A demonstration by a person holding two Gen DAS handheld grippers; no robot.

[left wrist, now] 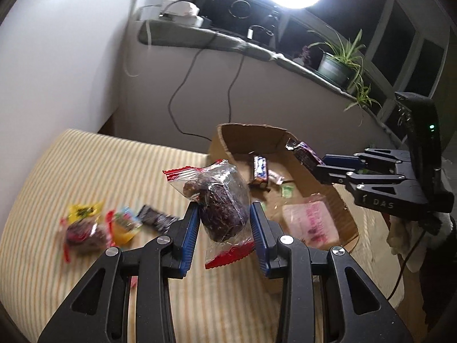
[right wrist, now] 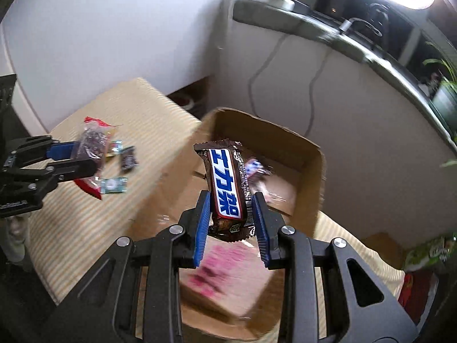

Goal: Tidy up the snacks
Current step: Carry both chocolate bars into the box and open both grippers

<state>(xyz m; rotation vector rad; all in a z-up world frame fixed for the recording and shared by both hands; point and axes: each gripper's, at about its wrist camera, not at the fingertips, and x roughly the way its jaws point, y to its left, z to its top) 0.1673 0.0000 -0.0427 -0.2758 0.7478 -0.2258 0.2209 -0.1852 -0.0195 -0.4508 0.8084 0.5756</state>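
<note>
My left gripper (left wrist: 224, 225) is shut on a clear packet with a dark brown cake (left wrist: 221, 203) and holds it above the striped table (left wrist: 85, 171), left of the cardboard box (left wrist: 251, 134). My right gripper (right wrist: 232, 225) is shut on a brown Snickers bar (right wrist: 227, 185) and holds it over the open cardboard box (right wrist: 311, 154). In the left wrist view the right gripper (left wrist: 320, 168) reaches in over the box's right wall with the bar (left wrist: 304, 153). In the right wrist view the left gripper (right wrist: 82, 157) shows at left with the cake packet (right wrist: 91, 143).
Inside the box lie another Snickers bar (left wrist: 260, 168), a pink-and-white pack (left wrist: 311, 220) and small wrappers. Several loose snacks lie on the table: a second cake packet (left wrist: 82, 231), a yellow packet (left wrist: 82, 210), a dark wrapper (left wrist: 155, 217). A windowsill with a plant (left wrist: 340, 63) stands behind.
</note>
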